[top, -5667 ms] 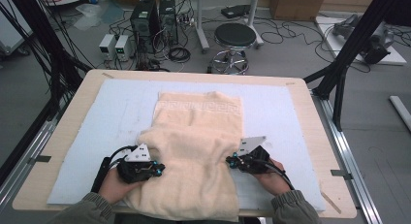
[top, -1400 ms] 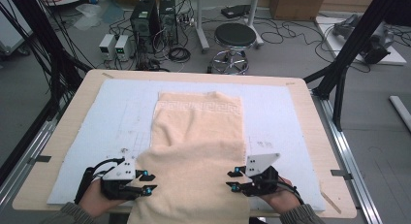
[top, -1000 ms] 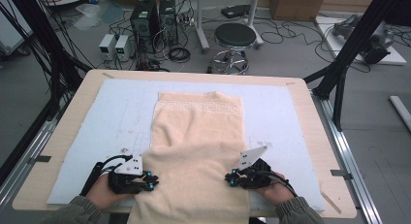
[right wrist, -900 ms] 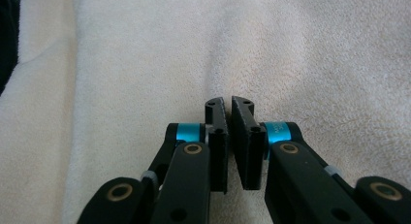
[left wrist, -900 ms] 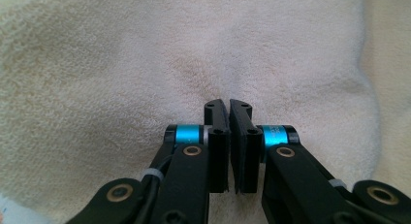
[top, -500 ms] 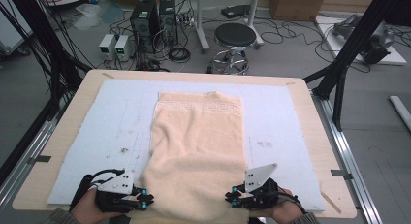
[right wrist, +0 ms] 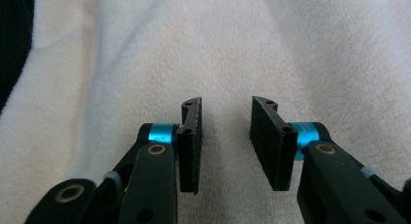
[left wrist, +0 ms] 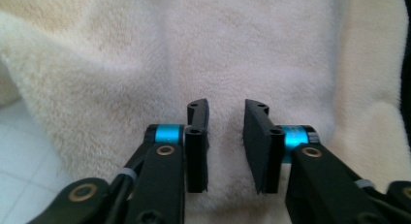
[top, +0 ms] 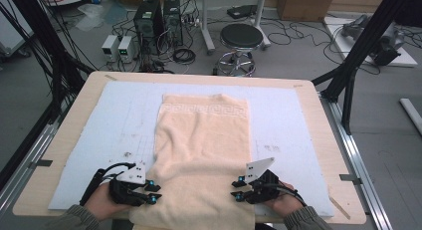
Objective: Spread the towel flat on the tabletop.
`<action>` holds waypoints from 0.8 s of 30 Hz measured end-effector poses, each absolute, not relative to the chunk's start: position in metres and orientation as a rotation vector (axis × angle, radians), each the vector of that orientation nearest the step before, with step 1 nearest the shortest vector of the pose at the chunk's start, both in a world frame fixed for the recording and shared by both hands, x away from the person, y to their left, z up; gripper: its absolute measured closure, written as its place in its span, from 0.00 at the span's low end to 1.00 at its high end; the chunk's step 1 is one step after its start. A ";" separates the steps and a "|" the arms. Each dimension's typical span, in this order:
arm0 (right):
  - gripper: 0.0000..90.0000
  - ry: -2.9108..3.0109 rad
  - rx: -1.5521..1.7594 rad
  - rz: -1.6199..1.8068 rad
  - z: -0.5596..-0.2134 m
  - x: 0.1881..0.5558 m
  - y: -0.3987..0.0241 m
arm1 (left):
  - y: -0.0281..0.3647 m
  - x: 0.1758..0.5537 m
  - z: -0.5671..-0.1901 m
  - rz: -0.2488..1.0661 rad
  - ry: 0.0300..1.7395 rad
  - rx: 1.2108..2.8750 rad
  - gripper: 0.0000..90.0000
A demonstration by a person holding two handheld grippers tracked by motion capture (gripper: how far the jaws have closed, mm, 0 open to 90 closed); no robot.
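Cream terry towel (top: 201, 155) lies smoothed lengthwise on the worktop (top: 318, 120), unfolded; left hand-held gripper (top: 153, 191) and right hand-held gripper (top: 237, 188) have just been opening, jaws parted, nothing pinched.

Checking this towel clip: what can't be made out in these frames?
- Towel: near end cut off by the high view's bottom edge.
- Left gripper, right gripper: in that view, too small to read the jaws.
- Whether the pads touch the pile: gripper views too close to tell.

One cream towel (top: 201, 160) on one pale blue mat (top: 114, 120), atop one wooden table (top: 318, 125) — two handheld grippers, left gripper (top: 152, 191) and right gripper (top: 238, 188) — one black stool (top: 241, 37) behind.
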State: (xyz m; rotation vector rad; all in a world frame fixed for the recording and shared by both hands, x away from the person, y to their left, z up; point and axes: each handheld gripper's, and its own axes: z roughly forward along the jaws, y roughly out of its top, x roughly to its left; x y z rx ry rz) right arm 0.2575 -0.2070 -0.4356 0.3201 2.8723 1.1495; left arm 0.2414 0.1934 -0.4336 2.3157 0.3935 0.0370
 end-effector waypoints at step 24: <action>0.74 2.892 0.326 1.147 -0.435 0.251 -0.218 | 0.217 0.236 -0.434 0.079 0.435 2.303 0.77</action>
